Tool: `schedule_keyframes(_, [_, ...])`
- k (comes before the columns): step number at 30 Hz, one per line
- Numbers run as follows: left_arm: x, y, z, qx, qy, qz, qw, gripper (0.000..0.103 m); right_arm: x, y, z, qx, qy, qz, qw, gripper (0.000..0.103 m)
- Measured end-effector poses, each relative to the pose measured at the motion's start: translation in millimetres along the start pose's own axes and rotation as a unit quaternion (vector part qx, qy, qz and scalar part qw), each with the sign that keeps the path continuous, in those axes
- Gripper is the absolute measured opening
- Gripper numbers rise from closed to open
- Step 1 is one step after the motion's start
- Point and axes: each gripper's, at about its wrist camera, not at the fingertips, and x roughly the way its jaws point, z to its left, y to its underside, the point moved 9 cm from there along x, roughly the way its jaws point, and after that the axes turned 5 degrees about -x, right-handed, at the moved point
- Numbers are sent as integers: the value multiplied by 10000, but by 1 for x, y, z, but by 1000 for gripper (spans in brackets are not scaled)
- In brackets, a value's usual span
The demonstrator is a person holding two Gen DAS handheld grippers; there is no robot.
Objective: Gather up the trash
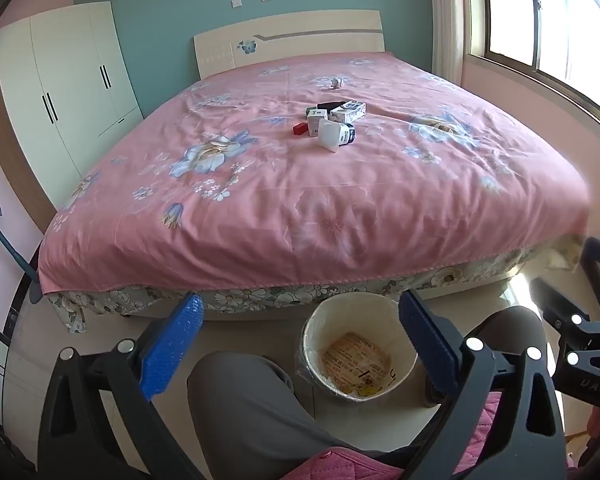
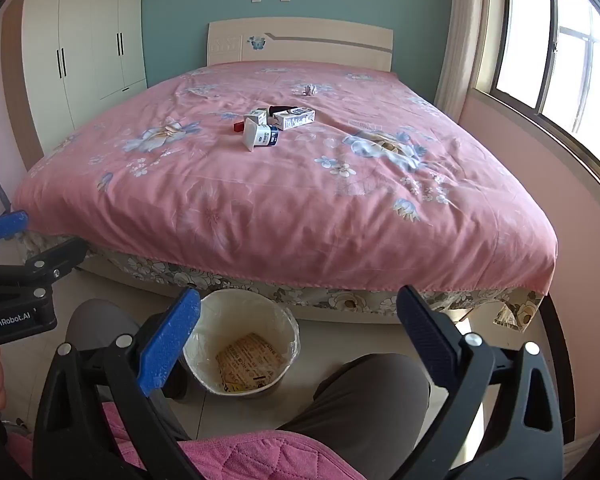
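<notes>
Both the left gripper point(image 1: 300, 344) and right gripper point(image 2: 296, 340) hang wide open and empty. Far out mid-bed on the pink floral bedspread point(image 2: 284, 208) lie light, crushable trash: a white plastic cup point(image 2: 260, 136) and a white milk carton point(image 2: 294, 117), probably best pinched across their sides, then dropped in the near white lined bin point(image 2: 240, 340).

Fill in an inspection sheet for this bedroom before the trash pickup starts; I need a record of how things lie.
Surface: pink floral bedspread, smooth, draped over the bed's foot.
Job's things: cluster of cartons and cups mid-bed; crumpled paper lies apart, nearer the headboard; trash bin on the floor at the bed's foot, lined, printed paper inside.
Clutter: nothing seen beyond the trash.
Grippers: left gripper open, empty; right gripper open, empty; both above the person's knees.
Cables: nothing seen.
Surroundings: white wardrobe on the left, window on the right, teal wall behind the headboard.
</notes>
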Motion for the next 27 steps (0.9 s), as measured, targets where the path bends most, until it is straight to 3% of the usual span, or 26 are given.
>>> schedule_keyframes(27, [0,-2,-1,49,81,26,10000,99,-1,1,0,-11,7,9,10000,96])
